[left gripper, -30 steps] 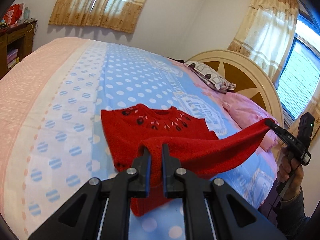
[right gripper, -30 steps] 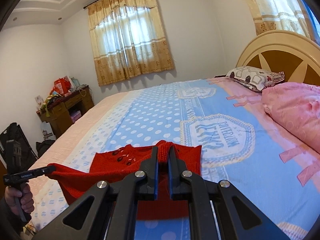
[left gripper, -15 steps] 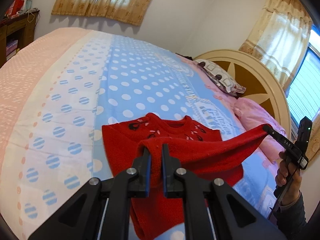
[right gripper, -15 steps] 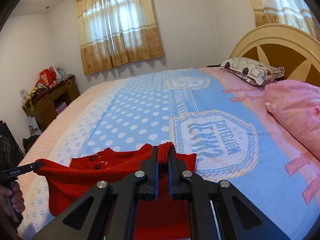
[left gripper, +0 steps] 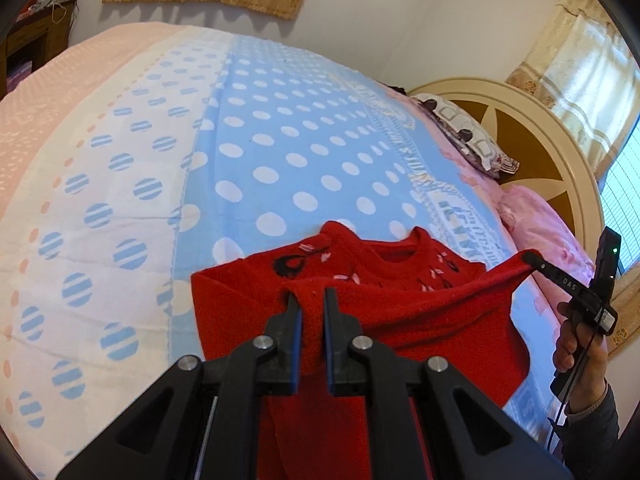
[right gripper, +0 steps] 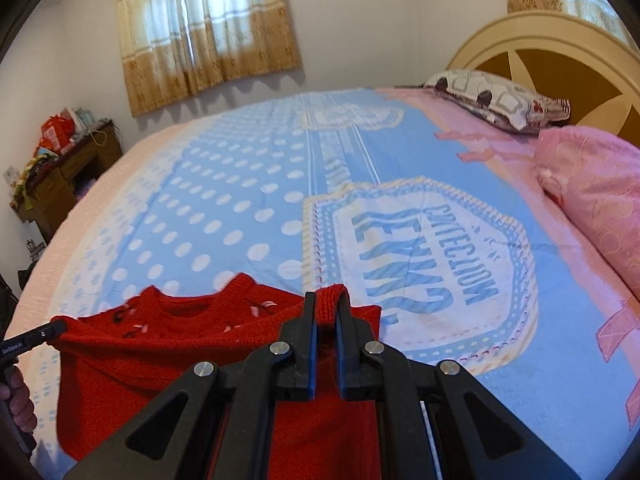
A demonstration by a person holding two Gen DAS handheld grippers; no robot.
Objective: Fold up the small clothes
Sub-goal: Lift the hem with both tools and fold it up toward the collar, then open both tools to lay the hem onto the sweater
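A small red knitted sweater (left gripper: 420, 320) with a round ribbed neckline and a band of black and pale pink leaf-like motifs across the chest lies on the bed, directly ahead of and below both grippers. Its upper part rests flat on the blue bedspread with white polka dots (left gripper: 280, 140), neckline pointing away from the grippers, while its near edge is lifted off the bed and stretched taut between the two tools. The knit looks thick and fuzzy, with a ribbed hem visible where it bunches up.

The left gripper (left gripper: 312, 312) is closed on a fold of the red knit, which bulges up between its black fingers and blue pads. The right gripper (right gripper: 326, 312) is likewise clamped on a loop of the ribbed edge, which sticks up just past its fingertips. From the left wrist camera the right gripper appears off to the right, pinching the far corner of the stretched edge, with a hand (left gripper: 576, 340) in a grey sleeve wrapped around its handle; small white letters on that tool's finger read "DAS". From the right wrist camera the other tool's tip enters from the left edge, bearing small white lettering too blurred to read.

Ahead and to the right of the right gripper, the bedspread carries a large cream badge (right gripper: 420, 256) with blue lettering seen upside down, not clearly legible. Beyond it lie a pink pillow (right gripper: 600, 192) and a white patterned pillow (right gripper: 496, 100) against a cream and brown headboard (right gripper: 560, 44).
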